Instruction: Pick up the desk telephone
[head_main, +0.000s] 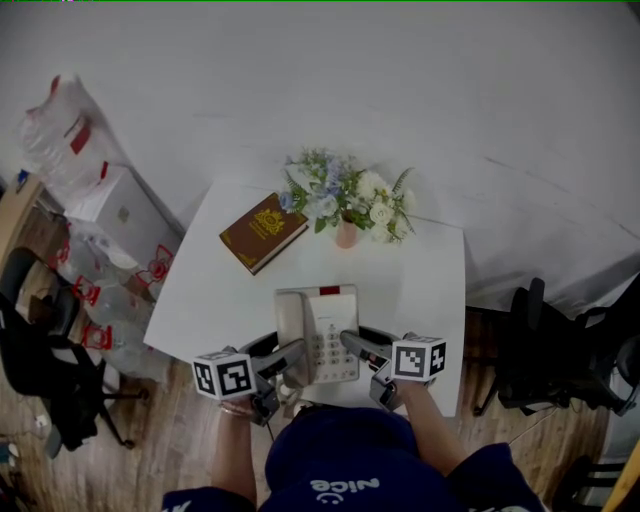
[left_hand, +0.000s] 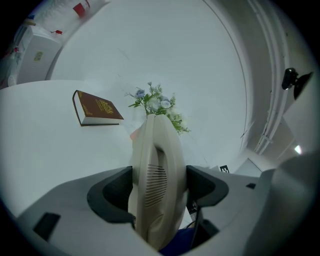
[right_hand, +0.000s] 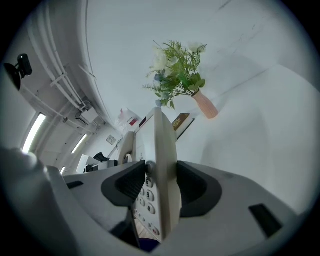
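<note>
The beige desk telephone (head_main: 318, 325), with its handset on the left and keypad on the right, is over the near part of the white table (head_main: 215, 290). My left gripper (head_main: 297, 357) is shut on its handset side, and the ribbed casing (left_hand: 157, 180) fills the space between the jaws (left_hand: 159, 187). My right gripper (head_main: 351, 343) is shut on the keypad edge, with the phone body (right_hand: 162, 165) pinched edge-on between the pads (right_hand: 157, 185). Whether the phone rests on the table or hangs just above it cannot be told.
A brown book (head_main: 263, 232) and a pink vase of flowers (head_main: 345, 205) stand on the table beyond the phone. Plastic bags and a white box (head_main: 110, 205) lie on the floor at left. Black office chairs stand at left (head_main: 40, 350) and right (head_main: 540, 350).
</note>
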